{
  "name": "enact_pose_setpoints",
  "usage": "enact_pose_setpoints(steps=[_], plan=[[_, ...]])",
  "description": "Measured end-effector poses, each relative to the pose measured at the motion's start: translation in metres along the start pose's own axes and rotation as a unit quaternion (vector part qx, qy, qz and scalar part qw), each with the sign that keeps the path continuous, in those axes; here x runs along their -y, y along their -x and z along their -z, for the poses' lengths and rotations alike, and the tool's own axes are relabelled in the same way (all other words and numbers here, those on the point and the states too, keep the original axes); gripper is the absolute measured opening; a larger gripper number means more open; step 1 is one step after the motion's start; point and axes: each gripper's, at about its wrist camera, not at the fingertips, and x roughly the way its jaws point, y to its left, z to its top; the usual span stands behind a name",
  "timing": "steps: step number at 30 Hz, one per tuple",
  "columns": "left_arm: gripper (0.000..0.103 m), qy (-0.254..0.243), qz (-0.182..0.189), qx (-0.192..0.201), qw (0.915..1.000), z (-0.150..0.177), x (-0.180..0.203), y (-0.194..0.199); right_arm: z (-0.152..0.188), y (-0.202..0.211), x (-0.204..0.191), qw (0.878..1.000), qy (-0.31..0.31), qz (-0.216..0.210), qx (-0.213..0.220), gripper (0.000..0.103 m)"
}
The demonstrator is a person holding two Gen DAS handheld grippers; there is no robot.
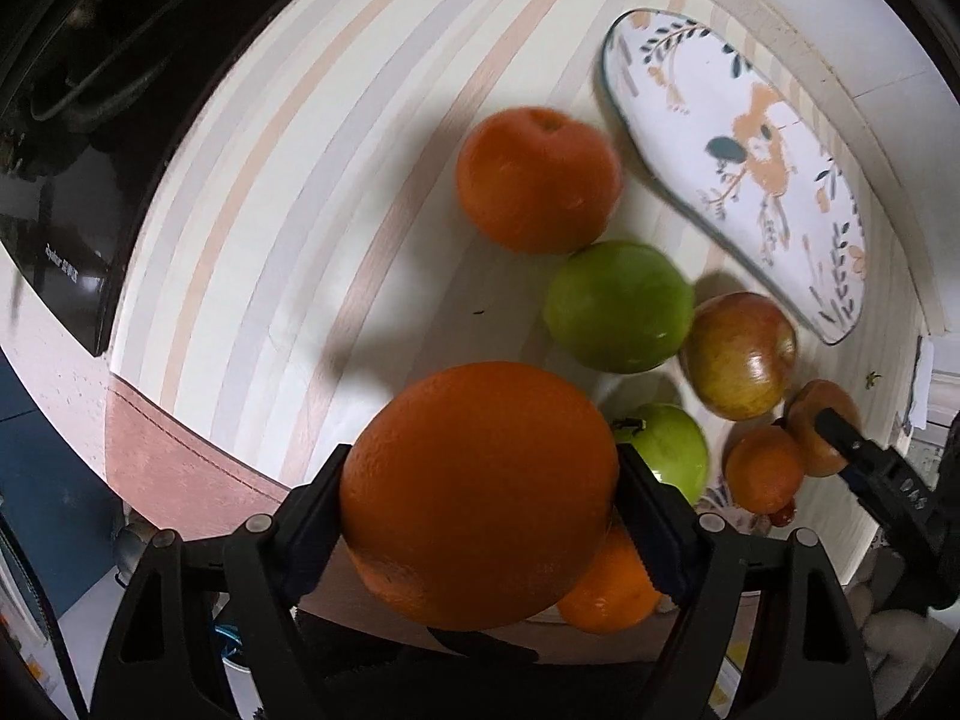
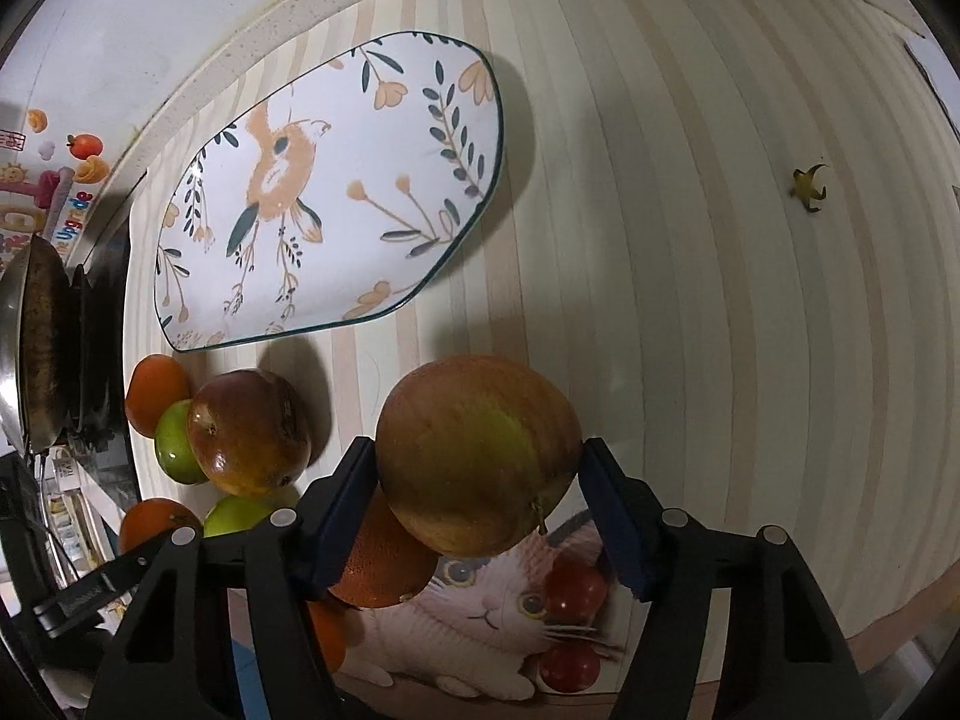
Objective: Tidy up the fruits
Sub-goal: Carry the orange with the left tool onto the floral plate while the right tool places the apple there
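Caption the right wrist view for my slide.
Right hand-held gripper clamps an apple above the striped table.

**Pretty sure this is somebody's home kitchen**

Stuff sits on a desk covered with a cream cloth with beige and grey stripes (image 2: 690,240), pushed against a speckled pale stone ledge (image 2: 198,69). There's an oblong white ceramic plate with a painted orange bird and teal rim (image 2: 336,192), a blackened round metal pan (image 2: 36,348) on the left edge, and colourful cartoon fruit stickers (image 2: 78,162) on the white wall. Loose apples and oranges (image 1: 537,180) too, plus a cat-print mat (image 2: 498,612). Very lived-in.
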Motion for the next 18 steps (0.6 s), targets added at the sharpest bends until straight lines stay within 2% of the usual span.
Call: enact_pose_setpoints(steps=[4,10,14,18], plan=[[0.082,-0.015,0.010,0.019,0.9997,-0.005,0.012,0.032,0.002,0.007,0.004,1.000,-0.002,-0.005,0.008,0.070],[0.082,-0.057,0.054,0.051,0.9956,-0.017,0.040,0.071,0.004,0.041,0.000,0.999,0.006,-0.032,0.032,0.070],[0.082,-0.099,0.075,0.068,0.9899,-0.056,0.081,0.092,-0.017,0.066,-0.016,0.997,0.025,-0.056,0.055,0.070],[0.082,-0.129,0.068,0.061,0.9874,-0.098,0.116,0.080,-0.052,0.069,-0.036,0.995,0.044,-0.051,0.072,0.070]])
